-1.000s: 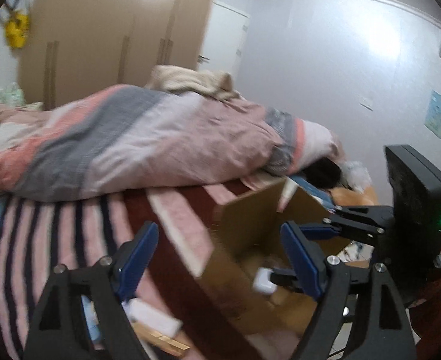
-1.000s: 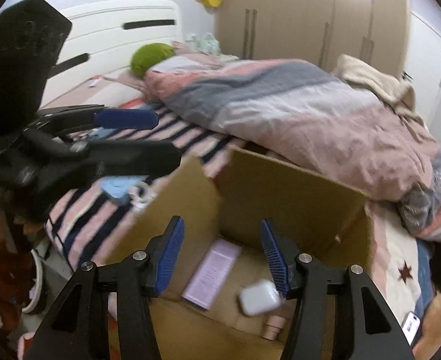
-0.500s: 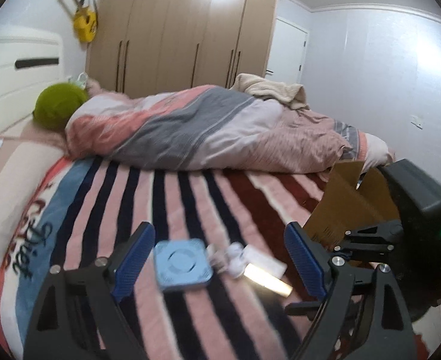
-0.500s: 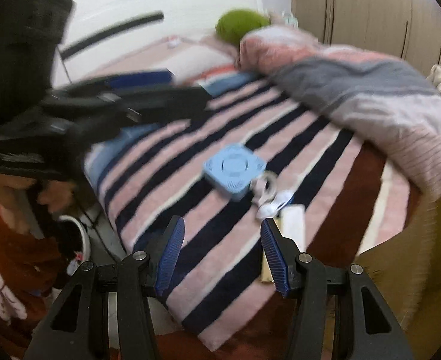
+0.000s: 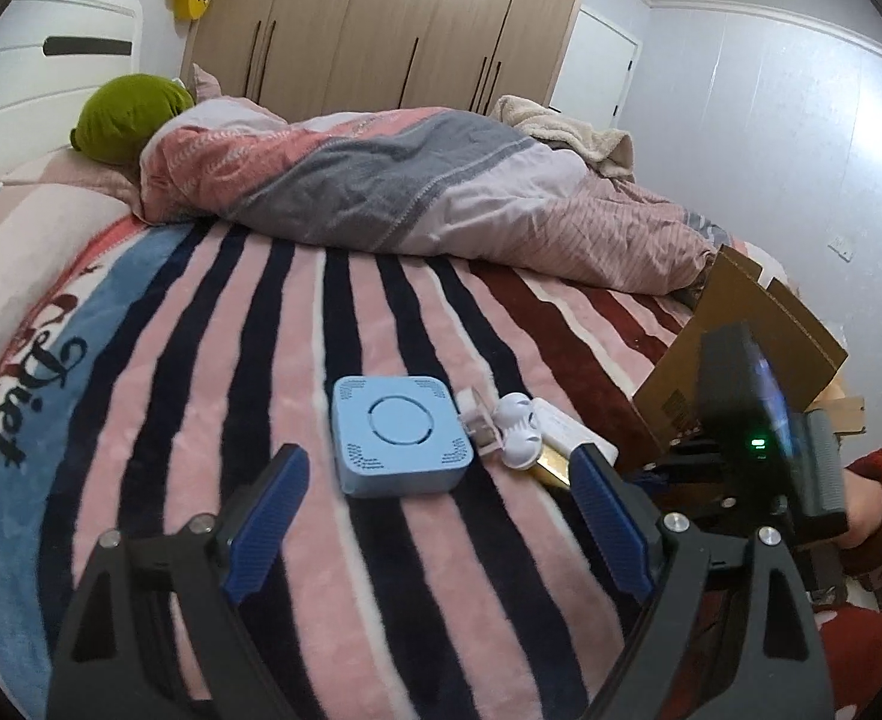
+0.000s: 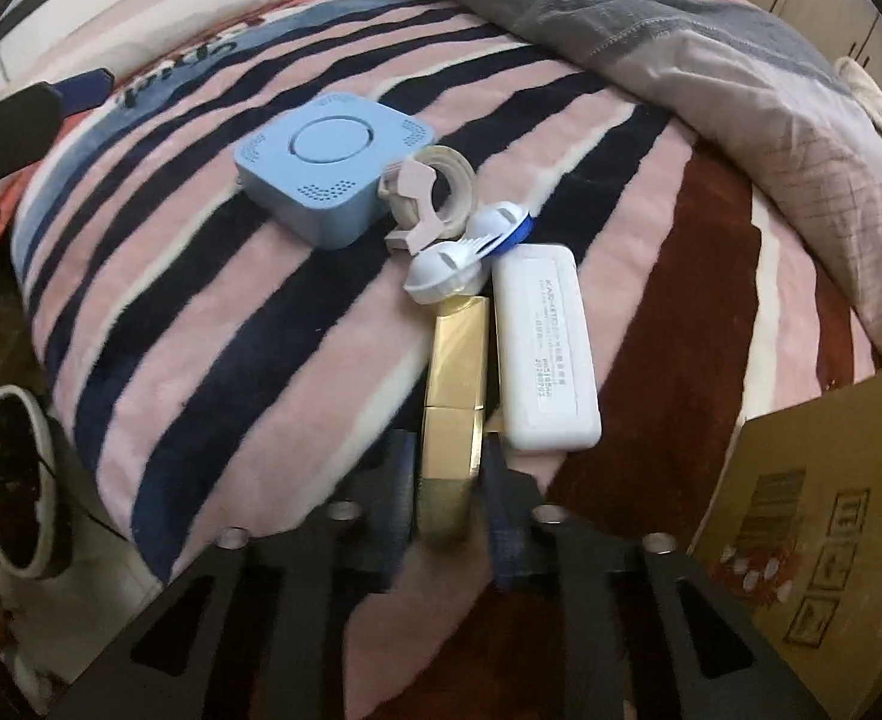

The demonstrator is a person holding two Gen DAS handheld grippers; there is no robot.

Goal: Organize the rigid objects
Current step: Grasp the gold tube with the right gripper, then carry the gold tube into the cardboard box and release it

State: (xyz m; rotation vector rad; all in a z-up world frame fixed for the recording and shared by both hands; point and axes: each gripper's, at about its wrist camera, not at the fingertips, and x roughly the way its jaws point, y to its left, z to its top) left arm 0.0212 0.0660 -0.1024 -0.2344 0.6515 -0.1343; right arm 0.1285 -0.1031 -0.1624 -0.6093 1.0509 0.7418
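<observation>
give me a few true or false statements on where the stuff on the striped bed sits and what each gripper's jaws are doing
1. The right gripper has its jaws clamped on the long gold box. True.
2. The left gripper holds the square light-blue plastic device. False: its jaws are open and empty.
3. The white rectangular case lies beside the gold box. True.
4. The brown cardboard box sits on the green pillow. False: it sits at the bed's right edge.

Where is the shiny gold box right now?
In the right wrist view, the gold box lies on the striped blanket left of the white case, its near end between the right tongs, which just closed on it.
</observation>
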